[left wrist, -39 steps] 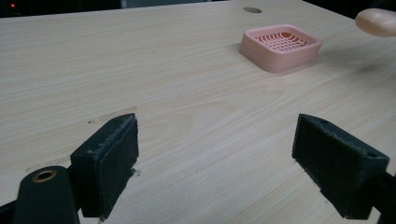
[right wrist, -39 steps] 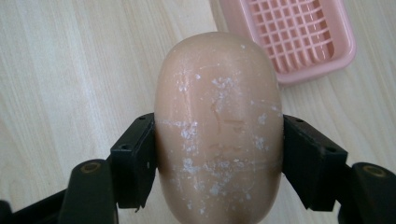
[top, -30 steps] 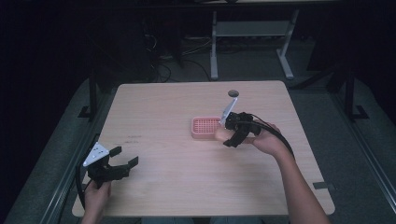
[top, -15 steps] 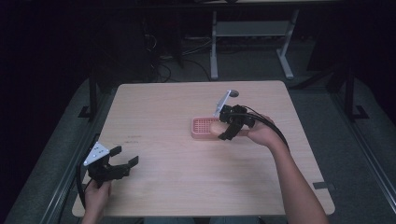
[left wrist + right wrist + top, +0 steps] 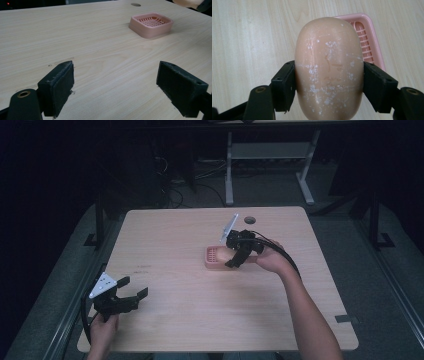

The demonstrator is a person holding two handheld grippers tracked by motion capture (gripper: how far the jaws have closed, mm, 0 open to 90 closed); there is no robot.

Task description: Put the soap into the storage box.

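A pale wooden desk [image 5: 190,320] – a round hole [image 5: 249,220] near its far edge. One pink slatted tray [image 5: 216,257] lies right of centre.

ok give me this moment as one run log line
right tongs: shut on soap bar, above pink soap dish | left tongs: open, idle near table corner | soap dish: empty

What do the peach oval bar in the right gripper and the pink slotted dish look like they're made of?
Peach oval bar: likely solid soap, matte and waxy, with white dried scuffs across its surface. Pink slotted dish: apparently moulded plastic, smooth with a faint sheen, with a uniform rim and even drainage slats.
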